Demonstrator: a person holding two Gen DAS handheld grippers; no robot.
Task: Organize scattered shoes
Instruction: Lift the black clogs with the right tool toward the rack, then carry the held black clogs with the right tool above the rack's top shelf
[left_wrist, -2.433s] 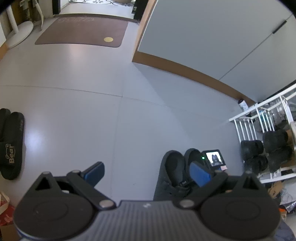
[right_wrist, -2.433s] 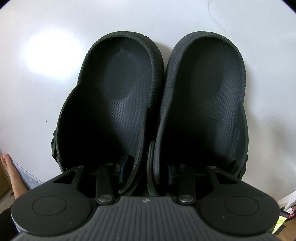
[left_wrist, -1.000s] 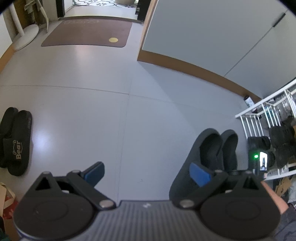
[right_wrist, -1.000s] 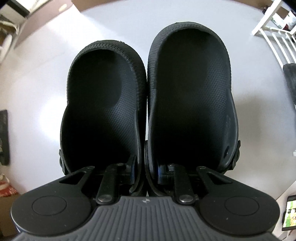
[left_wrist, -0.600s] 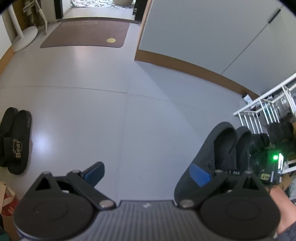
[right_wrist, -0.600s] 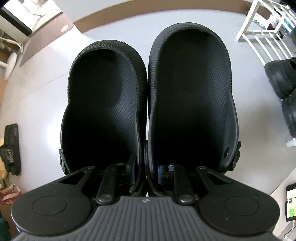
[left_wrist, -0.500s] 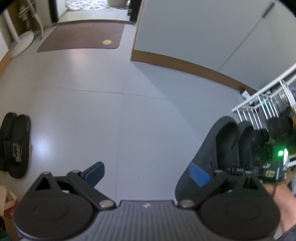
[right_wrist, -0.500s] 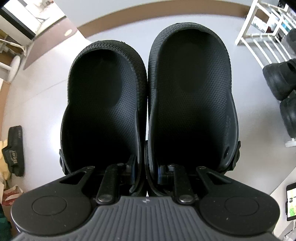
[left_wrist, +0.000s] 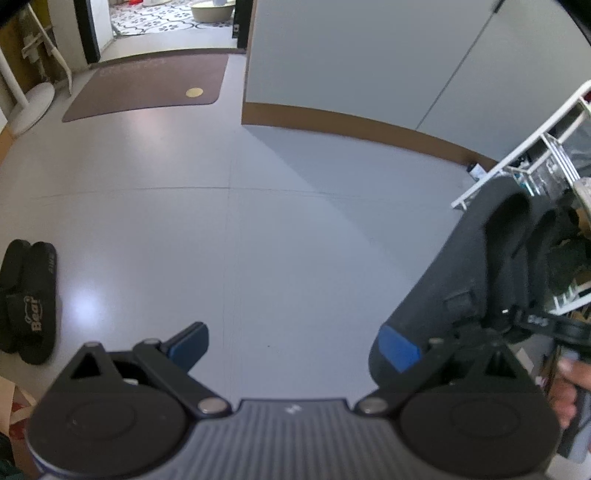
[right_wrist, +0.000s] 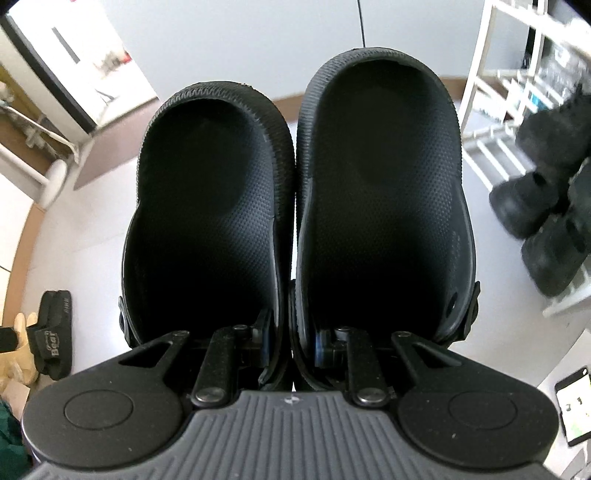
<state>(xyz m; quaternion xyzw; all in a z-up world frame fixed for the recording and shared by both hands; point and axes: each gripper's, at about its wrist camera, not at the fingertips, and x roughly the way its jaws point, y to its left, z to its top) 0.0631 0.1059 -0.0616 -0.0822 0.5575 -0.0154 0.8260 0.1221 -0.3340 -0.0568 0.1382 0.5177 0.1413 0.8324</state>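
Note:
My right gripper (right_wrist: 290, 347) is shut on a pair of black clogs (right_wrist: 380, 184), pinching their two inner walls together near the heels. The clogs hang in the air, side by side, toes pointing away. In the left wrist view the same clogs (left_wrist: 480, 266) are at the right, close to the white shoe rack (left_wrist: 517, 166), and a hand (left_wrist: 569, 391) holds the gripper below them. My left gripper (left_wrist: 295, 343) is open over bare floor with nothing between its blue pads. A pair of black "Bear" slides (left_wrist: 33, 302) lies on the floor at the far left.
Black shoes (right_wrist: 546, 199) sit on the white rack (right_wrist: 491, 85) at the right. A brown doormat (left_wrist: 147, 88) lies by the doorway at the back. A grey wall with a brown skirting (left_wrist: 369, 66) runs behind. A phone (right_wrist: 574, 406) lies at the lower right.
The clogs have left the floor in my right gripper and swung right and up toward the rack. My left gripper stayed open and drifted a little sideways.

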